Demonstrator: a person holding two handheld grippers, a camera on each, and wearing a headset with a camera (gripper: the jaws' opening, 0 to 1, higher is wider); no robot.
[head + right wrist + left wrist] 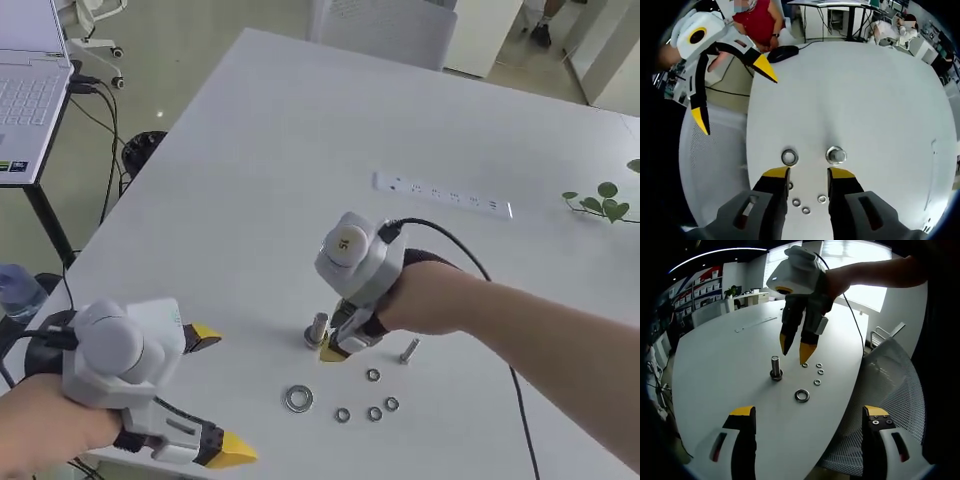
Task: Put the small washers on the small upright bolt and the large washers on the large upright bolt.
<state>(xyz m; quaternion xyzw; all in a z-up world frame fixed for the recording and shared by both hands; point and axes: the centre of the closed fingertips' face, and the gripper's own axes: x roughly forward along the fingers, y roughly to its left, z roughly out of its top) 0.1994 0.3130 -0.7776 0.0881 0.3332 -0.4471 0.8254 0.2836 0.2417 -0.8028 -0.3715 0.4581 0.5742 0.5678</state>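
Observation:
The large upright bolt [317, 330] stands near the table's front, and the small bolt [409, 350] stands to its right. One large washer [297, 398] and several small washers [374, 413] lie flat in front of them. My right gripper [338, 347] points down just right of the large bolt [835, 155], jaws slightly open with nothing between them; the large washer [789, 157] lies beyond its left jaw. My left gripper [220, 395] hovers wide open and empty at the front left, facing the large bolt [775, 367] and large washer [801, 395].
A white power strip [445, 195] lies further back on the white table [250, 180]. A laptop [25, 90] sits on a desk at far left, a plant sprig [600, 205] at the right edge. A mesh chair [885, 370] stands by the table's front edge.

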